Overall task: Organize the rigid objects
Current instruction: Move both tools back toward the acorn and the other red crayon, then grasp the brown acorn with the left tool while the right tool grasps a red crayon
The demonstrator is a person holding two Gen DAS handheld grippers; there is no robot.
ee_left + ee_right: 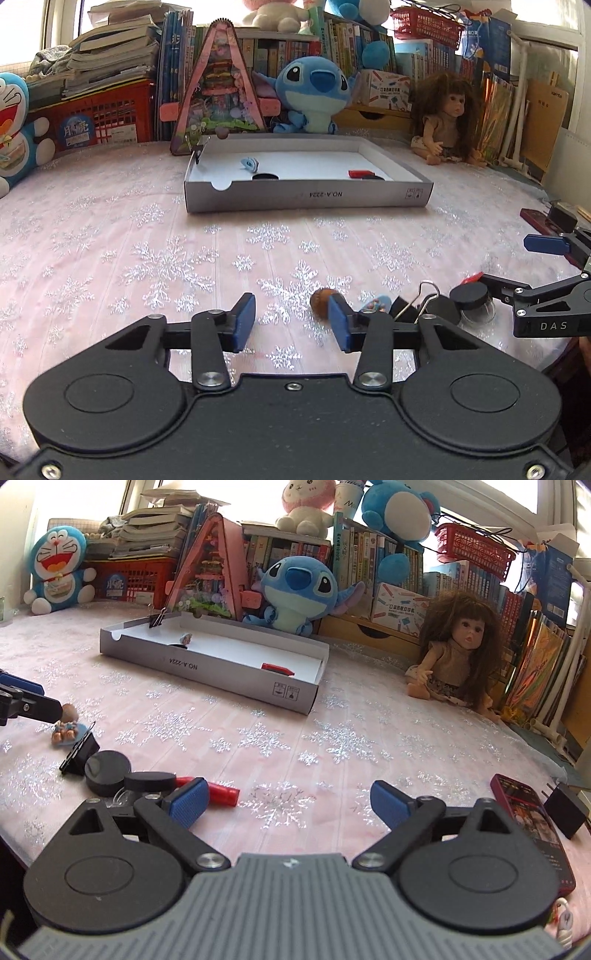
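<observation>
Hovering low at the desk's near edge, left gripper (291,321) narrowed, empty (brown nut (322,302) beside its pad), right gripper (288,805) wide, empty, both poised for picking toward the box (306,192).

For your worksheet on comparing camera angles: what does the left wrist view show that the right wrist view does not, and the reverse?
Only the left wrist view shows the left gripper whole, open, with a brown nut by its right pad. Only the right wrist view shows the whole red phone and the black charger. Both show the grey box, the doll and the black binder clip.
</observation>
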